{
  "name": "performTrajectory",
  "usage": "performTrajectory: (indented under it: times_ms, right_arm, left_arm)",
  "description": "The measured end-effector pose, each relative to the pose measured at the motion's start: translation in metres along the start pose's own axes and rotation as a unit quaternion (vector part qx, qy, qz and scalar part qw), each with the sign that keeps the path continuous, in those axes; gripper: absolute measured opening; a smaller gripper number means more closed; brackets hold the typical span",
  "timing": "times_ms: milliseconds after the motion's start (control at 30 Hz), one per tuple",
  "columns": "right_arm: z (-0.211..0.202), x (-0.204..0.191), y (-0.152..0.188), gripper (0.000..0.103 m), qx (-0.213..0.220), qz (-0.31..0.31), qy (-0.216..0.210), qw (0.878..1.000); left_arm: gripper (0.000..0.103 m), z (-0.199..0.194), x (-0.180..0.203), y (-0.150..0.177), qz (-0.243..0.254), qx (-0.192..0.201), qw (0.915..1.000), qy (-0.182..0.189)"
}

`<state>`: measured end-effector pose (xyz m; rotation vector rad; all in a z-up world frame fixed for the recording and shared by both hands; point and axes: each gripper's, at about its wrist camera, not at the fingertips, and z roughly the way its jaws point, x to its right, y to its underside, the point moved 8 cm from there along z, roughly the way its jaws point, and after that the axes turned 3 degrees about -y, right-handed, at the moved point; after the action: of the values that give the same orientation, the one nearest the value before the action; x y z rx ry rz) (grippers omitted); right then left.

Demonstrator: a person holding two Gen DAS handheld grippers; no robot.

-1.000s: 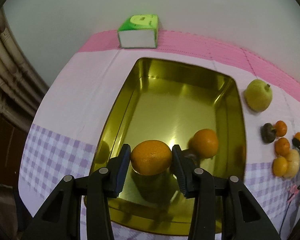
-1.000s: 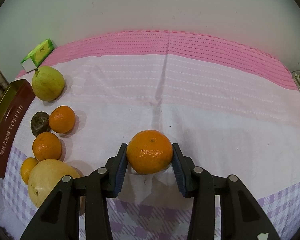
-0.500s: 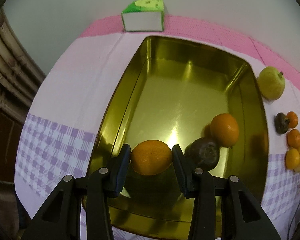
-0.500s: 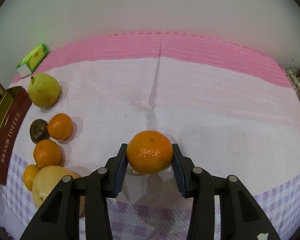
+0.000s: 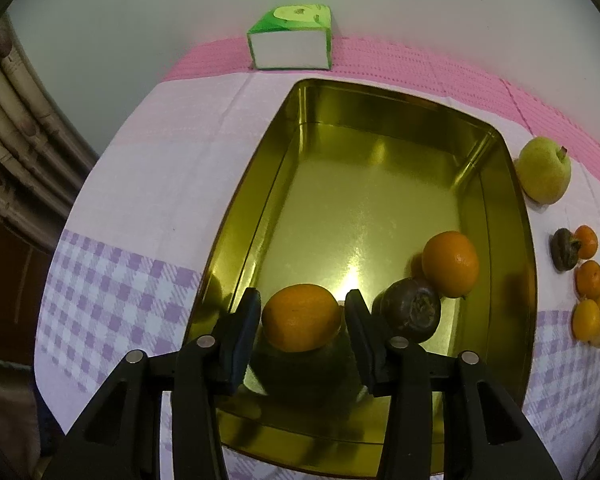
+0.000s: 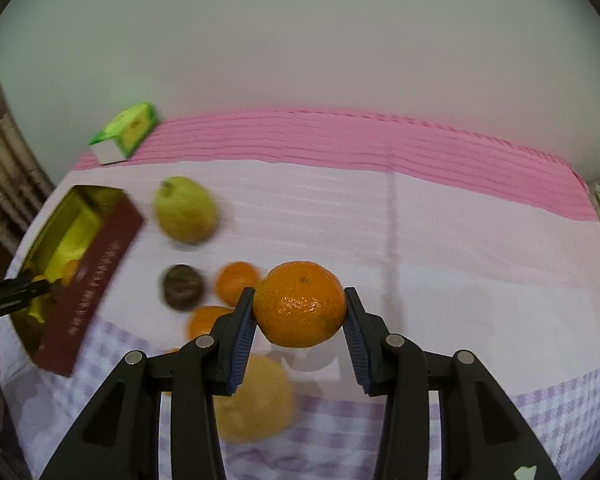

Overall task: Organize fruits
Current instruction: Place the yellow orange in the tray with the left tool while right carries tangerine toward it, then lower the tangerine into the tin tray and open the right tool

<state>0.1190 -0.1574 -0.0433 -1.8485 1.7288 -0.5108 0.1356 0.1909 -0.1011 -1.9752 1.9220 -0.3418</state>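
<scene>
A gold tin [image 5: 380,96] with dark red outer walls [image 6: 96,276] lies on the cloth. In the left wrist view my left gripper [image 5: 302,298] reaches into it, and its jaws are opening. An orange [image 5: 300,320] rests on the tin floor between the pads, with a thin gap on each side. A second orange [image 5: 450,264] and a dark brown fruit [image 5: 410,314] lie in the tin to its right. My right gripper [image 6: 299,296] is shut on another orange [image 6: 300,306], held above the table to the right of the tin.
Right of the tin lie a green pear [image 6: 186,210], a dark fruit [image 6: 182,286], small oranges [image 6: 236,282] and a big yellow fruit [image 6: 256,400]. A green tissue box [image 5: 290,46] stands at the back by the wall. The table edge drops off on the left.
My right gripper lifted its orange off the cloth and swung left, over the loose fruits toward the tin. My left gripper's pads came slightly apart from their orange.
</scene>
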Motion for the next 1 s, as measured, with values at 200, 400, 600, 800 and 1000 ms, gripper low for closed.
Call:
performTrajectory:
  times_ms: [200,400,600,800,1000]
  right_arm:
    - [0.002,-0.054,-0.004,0.039,-0.003,-0.038,-0.037,0.999]
    - [0.01,-0.097,0.005,0.039,-0.014,-0.068,-0.066,0.995]
    - [0.018,-0.143,0.008,0.039,-0.024,-0.103,-0.095,0.99]
    - [0.022,-0.196,0.013,0.039,-0.034,-0.148,-0.132,0.98]
    - [0.031,-0.245,0.023,0.039,-0.053,-0.195,-0.154,0.967]
  left_arm:
    - [0.064,-0.012,-0.002,-0.002,-0.001,0.015,0.9999,0.003]
    - [0.065,-0.036,-0.007,-0.009,-0.008,0.051,0.9986,-0.007]
    - [0.073,-0.065,-0.032,-0.014,-0.032,0.092,0.9948,-0.029]
    - [0.075,-0.072,-0.064,-0.002,-0.067,0.087,0.9926,-0.052]
    - [0.075,-0.074,-0.093,0.005,-0.115,0.083,0.9884,-0.054]
